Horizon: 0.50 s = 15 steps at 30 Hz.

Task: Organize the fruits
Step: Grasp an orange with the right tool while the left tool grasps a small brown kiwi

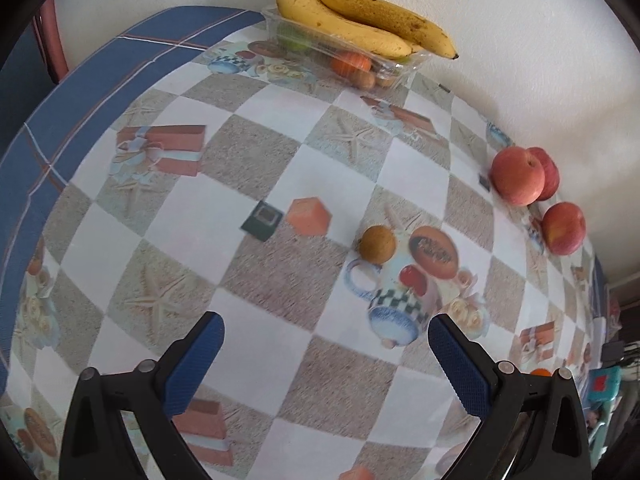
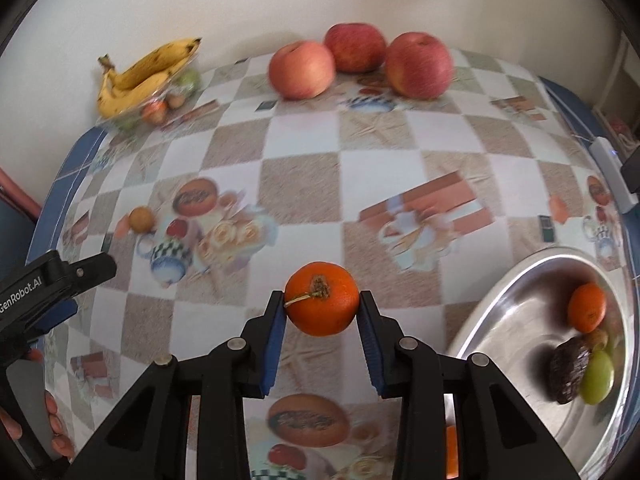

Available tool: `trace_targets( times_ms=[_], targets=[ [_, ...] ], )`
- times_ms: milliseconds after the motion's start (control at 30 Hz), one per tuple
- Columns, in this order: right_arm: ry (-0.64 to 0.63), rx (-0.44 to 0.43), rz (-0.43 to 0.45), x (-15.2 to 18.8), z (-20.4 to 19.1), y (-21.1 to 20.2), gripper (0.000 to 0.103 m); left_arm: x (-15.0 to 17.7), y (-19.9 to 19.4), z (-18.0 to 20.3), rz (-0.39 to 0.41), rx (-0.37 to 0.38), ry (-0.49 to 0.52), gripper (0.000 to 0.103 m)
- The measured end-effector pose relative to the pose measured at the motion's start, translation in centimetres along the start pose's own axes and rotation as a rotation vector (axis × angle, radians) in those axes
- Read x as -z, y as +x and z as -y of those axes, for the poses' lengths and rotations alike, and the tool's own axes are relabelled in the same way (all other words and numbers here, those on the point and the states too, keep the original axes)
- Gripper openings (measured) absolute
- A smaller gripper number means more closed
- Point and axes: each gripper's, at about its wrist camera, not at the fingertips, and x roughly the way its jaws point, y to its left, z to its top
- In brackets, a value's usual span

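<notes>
Two grippers are at work, and I will take them from my left side across. My left gripper (image 1: 324,364) hangs over the table with its blue pads wide apart and nothing between them. Ahead of it lies a small brown round fruit (image 1: 377,244), alone on the cloth. Far back against the wall, a clear plastic tray (image 1: 394,68) carries a bunch of bananas (image 1: 360,20) on top of smaller fruit. Three apples (image 2: 301,69) sit close together along the wall, two of them touching as far as I can tell.

My right gripper (image 2: 322,312) is clamped on a tangerine (image 2: 322,305), one pad on each side, the stem end facing the camera. I judge it light and a little soft, with loose skin that gives under pressure, so a gentle squeeze across its widest part, as now, seems right; a harder one could bruise or split it. It appears to be held clear of the cloth, though I cannot be sure of that.

To the right stands a metal bowl (image 2: 516,292), near the table's edge. Inside are another tangerine (image 2: 587,306), a dark wrinkled fruit (image 2: 570,372) and a green grape (image 2: 598,378), bunched at the far side. The bare metal looks slick, so a round fruit would likely roll once let go.

The table (image 2: 304,184) wears a smooth checked cloth printed with teapots and starfish, bordered in blue. It is pushed into a corner of plain white walls.
</notes>
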Motion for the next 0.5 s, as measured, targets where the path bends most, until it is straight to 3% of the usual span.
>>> trace_targets(
  times_ms=[167,500],
  targets=[
    [0.027,0.016,0.018,-0.6,1.4,-0.4,0.037,-0.8,0.4,0.8,0.027,0.048,-0.002,0.1],
    [0.046,0.013,0.031,-1.4,2.4,-0.4,0.037,-1.7,2.3,2.5,0.054,0.05,0.058,0.078]
  ],
)
